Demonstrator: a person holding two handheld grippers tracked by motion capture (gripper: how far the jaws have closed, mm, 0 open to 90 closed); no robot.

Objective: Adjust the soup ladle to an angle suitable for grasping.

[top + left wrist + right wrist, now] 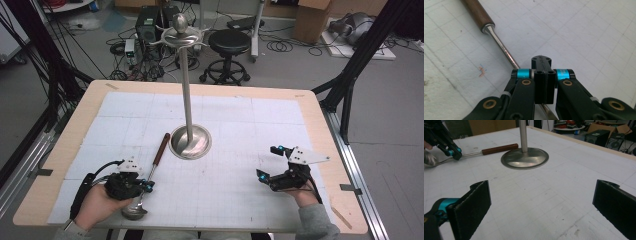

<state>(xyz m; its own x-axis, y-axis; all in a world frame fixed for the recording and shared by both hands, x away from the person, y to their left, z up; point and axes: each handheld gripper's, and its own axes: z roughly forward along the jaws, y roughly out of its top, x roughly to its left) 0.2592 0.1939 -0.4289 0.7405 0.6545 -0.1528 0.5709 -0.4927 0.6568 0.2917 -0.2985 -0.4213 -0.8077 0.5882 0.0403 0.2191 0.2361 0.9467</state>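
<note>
The left tongs (148, 186) sit low at the near left of the surface (310, 107), pressed together on the thin metal shaft of a ladle (152, 170). In the left gripper view, the shaft runs under the closed black pads and out the far side toward the brown wooden handle. The ladle lies flat on the white gridded mat (240, 125), its bowl nearest the person, just beside the left hand (95, 202), and its handle pointing away toward the round base of a tall metal stand (189, 141). The handle's far end lies just beside that base; whether it touches it I cannot tell. The stand rises upright from the middle of the mat, with curved hooks near its top. The right tongs (269, 162) hover at the near right, well apart from the ladle, spread wide with nothing between the pads (472, 207).
</note>
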